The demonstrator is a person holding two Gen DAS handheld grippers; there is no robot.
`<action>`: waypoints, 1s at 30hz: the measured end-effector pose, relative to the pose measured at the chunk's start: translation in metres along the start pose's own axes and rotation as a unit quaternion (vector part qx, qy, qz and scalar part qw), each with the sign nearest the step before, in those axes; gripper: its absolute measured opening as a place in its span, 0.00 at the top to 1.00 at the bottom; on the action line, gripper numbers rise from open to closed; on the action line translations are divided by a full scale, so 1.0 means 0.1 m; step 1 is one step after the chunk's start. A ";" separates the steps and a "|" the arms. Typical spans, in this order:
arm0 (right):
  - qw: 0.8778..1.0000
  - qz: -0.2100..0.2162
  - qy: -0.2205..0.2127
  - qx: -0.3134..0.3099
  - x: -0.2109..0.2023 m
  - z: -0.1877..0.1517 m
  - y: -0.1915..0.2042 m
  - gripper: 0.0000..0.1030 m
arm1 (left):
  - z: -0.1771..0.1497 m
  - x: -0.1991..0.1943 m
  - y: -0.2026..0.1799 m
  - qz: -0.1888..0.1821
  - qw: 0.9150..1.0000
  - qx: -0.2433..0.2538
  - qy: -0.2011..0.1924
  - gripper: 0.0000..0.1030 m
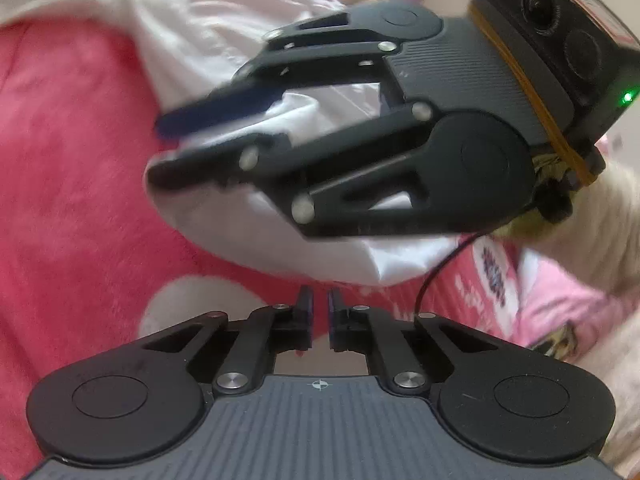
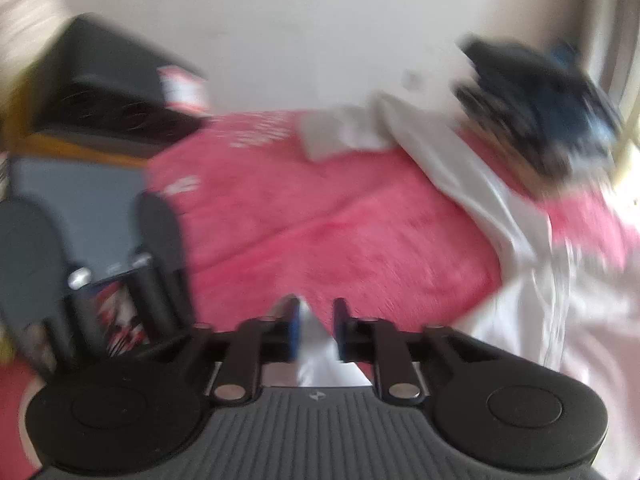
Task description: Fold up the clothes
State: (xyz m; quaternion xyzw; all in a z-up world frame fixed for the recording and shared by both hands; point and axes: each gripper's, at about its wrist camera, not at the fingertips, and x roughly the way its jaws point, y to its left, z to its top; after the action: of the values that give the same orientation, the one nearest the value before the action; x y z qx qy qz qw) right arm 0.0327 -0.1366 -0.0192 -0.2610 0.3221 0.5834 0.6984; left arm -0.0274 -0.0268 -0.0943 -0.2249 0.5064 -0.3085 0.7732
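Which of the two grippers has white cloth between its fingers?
The right gripper: a fold of the white garment stands between its parted fingers. The left gripper is shut, with no cloth between its fingers.

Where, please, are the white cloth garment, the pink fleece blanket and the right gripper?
White cloth garment (image 1: 208, 40): left wrist view, upper crumpled part.
Pink fleece blanket (image 1: 72, 168): left wrist view, bare left area.
Right gripper (image 1: 168, 148): left wrist view, between its fingertips.

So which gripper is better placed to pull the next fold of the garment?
Right, probably. The right gripper already has the white garment between its open fingers, so it only needs to close. The left gripper is shut, tips just short of the garment's edge, apparently holding nothing.
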 end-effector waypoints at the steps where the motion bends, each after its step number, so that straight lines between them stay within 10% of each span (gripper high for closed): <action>1: 1.000 0.000 -0.005 0.030 -0.01 0.00 -0.08 0.74 | 0.00 0.00 0.03 -0.003 1.000 -0.010 -0.003 0.96; 4: 0.988 0.017 -0.036 0.151 -0.16 -0.04 -0.43 0.57 | 0.00 -0.01 0.05 -0.001 1.000 -0.015 -0.006 0.96; 12: 0.955 -0.036 -0.095 0.277 -0.81 -0.39 -0.78 0.55 | -0.11 -0.04 -0.07 0.043 0.997 0.057 0.016 0.93; 18: 0.950 -0.054 -0.057 0.302 -1.13 -0.83 -0.37 0.55 | -0.01 -0.31 -0.12 0.098 0.988 0.115 -0.025 0.72; 22: 0.935 -0.055 -0.016 0.351 -1.08 -1.22 -0.21 0.55 | 0.18 -0.34 -0.12 0.148 0.975 0.155 -0.067 0.30; 26: 0.913 -0.069 0.003 0.402 -1.04 -1.48 -0.24 0.55 | 0.28 -0.09 -0.11 0.186 0.963 0.194 -0.032 0.28; 30: 0.884 -0.075 -0.019 0.460 -1.04 -1.63 -0.50 0.55 | 0.27 -0.03 -0.02 0.173 0.970 0.168 -0.020 0.45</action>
State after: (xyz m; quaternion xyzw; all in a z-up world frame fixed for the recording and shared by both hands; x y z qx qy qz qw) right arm 0.0468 -0.3339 -0.0479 0.0776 0.5205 0.3205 0.7876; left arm -0.0040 -0.0254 -0.0807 -0.0075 0.4629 -0.2462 0.8515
